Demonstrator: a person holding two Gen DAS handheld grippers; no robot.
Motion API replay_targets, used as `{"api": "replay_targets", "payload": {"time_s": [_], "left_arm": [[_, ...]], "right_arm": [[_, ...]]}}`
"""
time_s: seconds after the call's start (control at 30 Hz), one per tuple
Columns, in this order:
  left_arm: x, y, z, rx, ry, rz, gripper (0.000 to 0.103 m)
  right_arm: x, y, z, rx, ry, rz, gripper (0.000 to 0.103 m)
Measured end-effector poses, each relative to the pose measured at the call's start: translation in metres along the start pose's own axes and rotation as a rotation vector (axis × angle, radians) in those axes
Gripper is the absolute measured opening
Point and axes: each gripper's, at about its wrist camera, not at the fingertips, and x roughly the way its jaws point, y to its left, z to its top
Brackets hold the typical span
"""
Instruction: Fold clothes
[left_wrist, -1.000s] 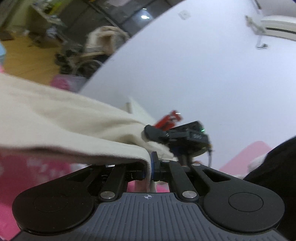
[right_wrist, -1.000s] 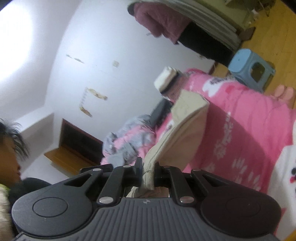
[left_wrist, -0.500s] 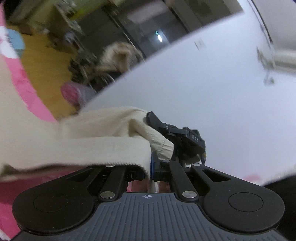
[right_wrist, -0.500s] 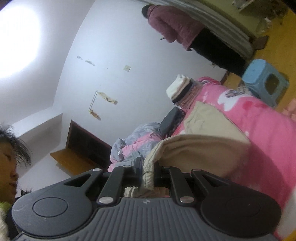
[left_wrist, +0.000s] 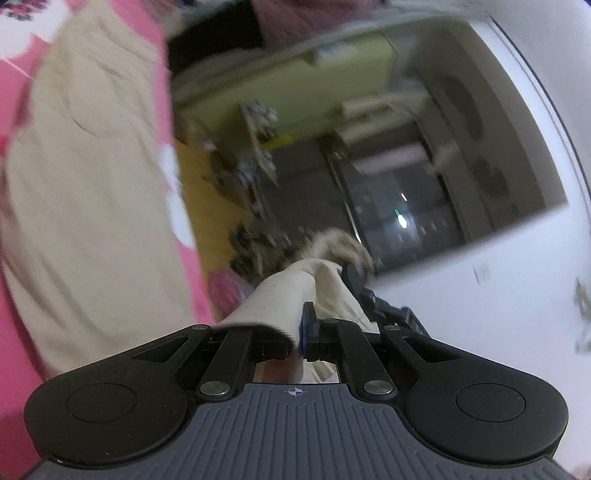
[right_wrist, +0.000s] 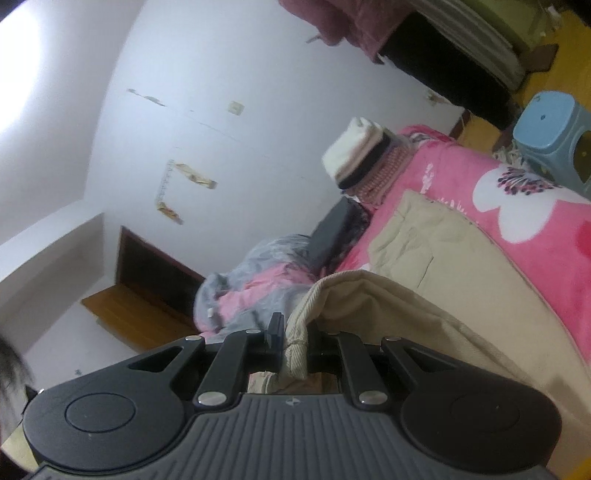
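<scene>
Both grippers, left (left_wrist: 300, 325) and right (right_wrist: 295, 341), clamping edges of beige trousers (right_wrist: 461, 280), lifting them folded over, rest lying on pink blanket (right_wrist: 535, 236).

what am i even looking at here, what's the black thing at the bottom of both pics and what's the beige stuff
No robot here: a person holds a two-finger gripper in each hand, each with a fisheye camera looking along its fingers. The black shape is the gripper's body. One picture is from the left gripper, the other from the right gripper. Both are shut on one edge of a beige garment, likely trousers. Its other part lies on a pink flowered blanket. Behind sit a striped hat and a blue stool.
</scene>
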Motion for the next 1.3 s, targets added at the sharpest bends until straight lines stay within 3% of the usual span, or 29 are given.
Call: {"api": "replay_targets", "payload": {"time_s": [0.3, 0.63, 0.73, 0.83, 0.9, 1.07, 1.17, 1.3], "left_arm": [[0.001, 0.057, 0.096, -0.104, -0.169, 0.132, 0.004], [0.025, 0.086, 0.182, -0.09, -0.272, 0.238, 0.004], [0.029, 0.102, 0.2, -0.099, -0.269, 0.267, 0.004], [0.037, 0.12, 0.212, -0.165, -0.243, 0.282, 0.005], [0.037, 0.138, 0.216, -0.282, -0.245, 0.269, 0.007], [0.022, 0.167, 0.211, -0.514, -0.317, 0.114, 0.038], [0.012, 0.174, 0.207, -0.578, -0.393, 0.075, 0.049], [0.001, 0.177, 0.204, -0.61, -0.478, 0.071, 0.056]], "right_arm": [[0.126, -0.041, 0.049, 0.014, 0.04, -0.081, 0.011], [0.241, -0.075, 0.097, 0.024, 0.025, -0.131, 0.011], [0.268, -0.086, 0.106, 0.029, 0.017, -0.153, 0.011], [0.289, -0.101, 0.114, 0.048, 0.011, -0.194, 0.011], [0.299, -0.112, 0.114, 0.076, 0.023, -0.219, 0.011], [0.318, -0.133, 0.118, 0.144, 0.041, -0.256, 0.011], [0.325, -0.143, 0.122, 0.204, 0.023, -0.272, 0.011], [0.33, -0.162, 0.123, 0.342, 0.025, -0.286, 0.013]]}}
